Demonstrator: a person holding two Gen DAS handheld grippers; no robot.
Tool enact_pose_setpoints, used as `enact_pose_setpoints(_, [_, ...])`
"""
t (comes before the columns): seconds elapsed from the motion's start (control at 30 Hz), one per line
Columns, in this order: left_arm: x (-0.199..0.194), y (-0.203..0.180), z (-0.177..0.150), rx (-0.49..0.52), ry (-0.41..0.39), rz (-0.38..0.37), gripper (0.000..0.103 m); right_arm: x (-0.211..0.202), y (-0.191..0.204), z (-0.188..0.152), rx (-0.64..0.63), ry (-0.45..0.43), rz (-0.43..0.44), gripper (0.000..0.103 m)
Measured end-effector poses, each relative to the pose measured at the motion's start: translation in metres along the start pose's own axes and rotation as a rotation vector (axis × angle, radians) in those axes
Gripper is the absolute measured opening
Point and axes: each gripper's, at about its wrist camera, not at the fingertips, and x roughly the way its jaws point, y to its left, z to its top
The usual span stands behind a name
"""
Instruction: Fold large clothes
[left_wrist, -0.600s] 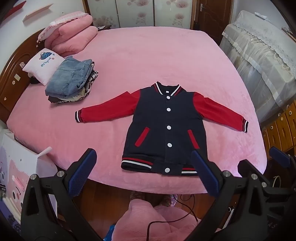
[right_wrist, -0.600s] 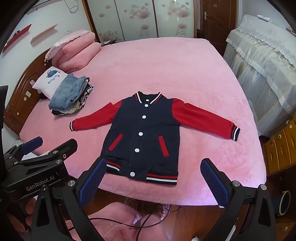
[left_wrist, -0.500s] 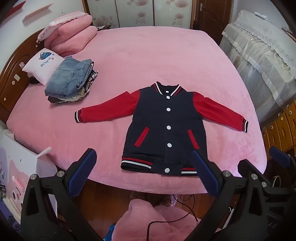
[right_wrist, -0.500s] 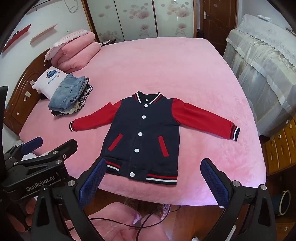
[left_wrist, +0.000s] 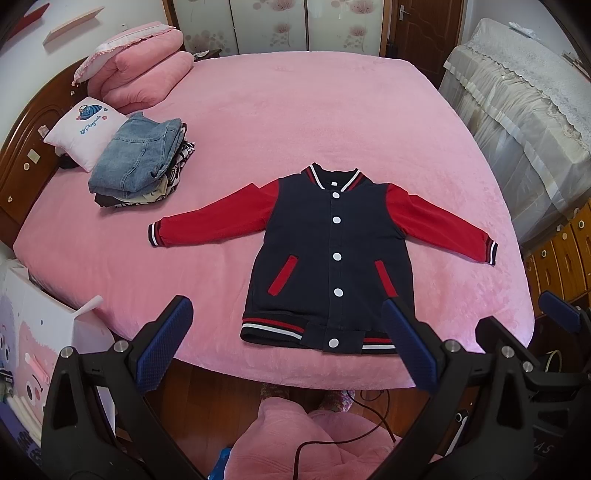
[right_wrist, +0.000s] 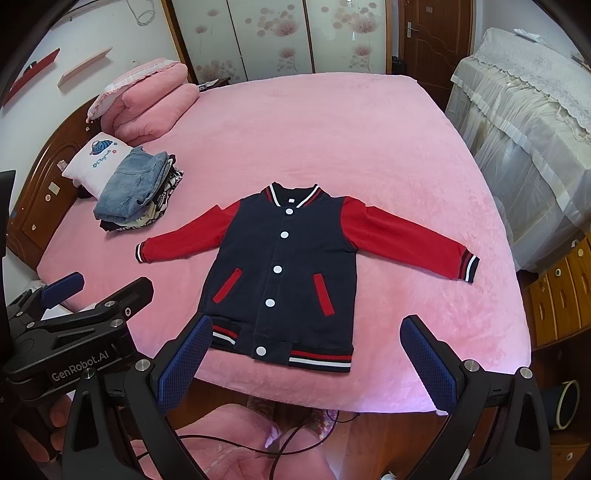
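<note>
A navy varsity jacket (left_wrist: 332, 254) with red sleeves and white snaps lies flat, face up and buttoned, on the pink bed (left_wrist: 295, 122), hem toward me near the front edge. It also shows in the right wrist view (right_wrist: 284, 273). Both sleeves are spread outward. My left gripper (left_wrist: 288, 347) is open and empty, held off the bed's front edge before the hem. My right gripper (right_wrist: 306, 362) is open and empty, also just short of the hem. The left gripper's body (right_wrist: 74, 332) shows at the left of the right wrist view.
A stack of folded clothes topped with jeans (left_wrist: 140, 158) lies at the bed's left, beside a white cushion (left_wrist: 85, 133) and pink pillows (left_wrist: 136, 77). A covered cabinet (left_wrist: 524, 122) stands right. A white box (left_wrist: 40, 339) sits on the floor left; cables (left_wrist: 332, 439) trail below.
</note>
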Motion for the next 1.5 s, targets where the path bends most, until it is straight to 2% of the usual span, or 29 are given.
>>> enact_pose_setpoints(0.8, [0.000, -0.003, 0.007, -0.002, -0.006, 0.001, 0.101, 0.001, -0.005, 0.001, -0.002, -0.001, 0.001, 0.103])
enact_pose_setpoints(0.97, [-0.006, -0.014, 0.011, -0.002, -0.009, 0.007, 0.101, 0.008, -0.020, 0.012, -0.003, 0.001, 0.004, 0.103])
enact_pose_setpoints(1.5, [-0.004, -0.013, 0.011, -0.006, 0.007, 0.001, 0.101, 0.011, -0.019, 0.011, -0.002, 0.006, -0.005, 0.103])
